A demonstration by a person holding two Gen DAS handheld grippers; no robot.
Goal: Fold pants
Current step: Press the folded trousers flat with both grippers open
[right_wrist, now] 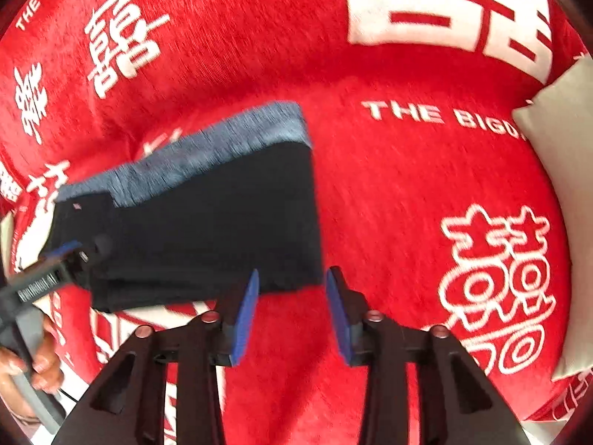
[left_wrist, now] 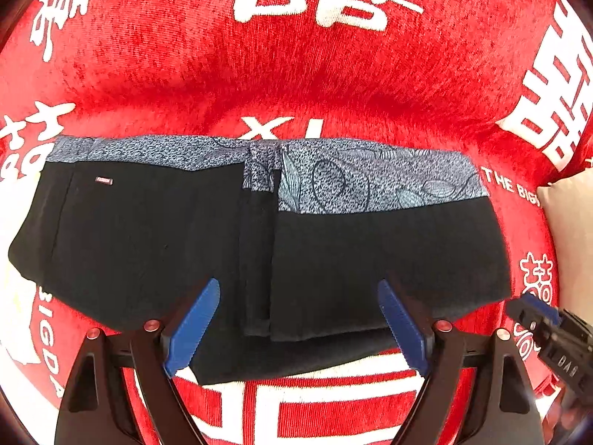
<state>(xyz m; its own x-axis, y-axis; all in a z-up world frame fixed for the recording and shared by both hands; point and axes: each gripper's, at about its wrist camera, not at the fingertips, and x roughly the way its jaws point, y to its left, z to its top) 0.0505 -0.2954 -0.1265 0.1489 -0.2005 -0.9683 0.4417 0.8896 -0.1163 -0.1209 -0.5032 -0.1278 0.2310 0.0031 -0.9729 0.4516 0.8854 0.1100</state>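
**Folded black pants lie flat, both grippers clear of them**

Blue ribbed pads (left_wrist: pixel 192 328) of the left gripper (left_wrist: pixel 298 328) fill the bottom of its own view, spread wide with nothing pinched; the folded pants (left_wrist: pixel 148 244) lie below the gap and do not touch either pad. That garment is black with a speckled blue-grey waistband (left_wrist: pixel 370 178) along its far edge and a small label (left_wrist: pixel 104 181) near its left end. It rests as a compact folded stack on a red cover (left_wrist: pixel 296 74) printed with white characters and the words "THE BIG...".

From the right wrist view, the right gripper (right_wrist: pixel 292 315) hangs over bare red cloth just off the pants' near right corner (right_wrist: pixel 296 274), its jaws partly apart and empty. A hand (right_wrist: pixel 26 367) at the lower left holds the other tool. One pale cushion (right_wrist: pixel 556 118) sits at the right edge.
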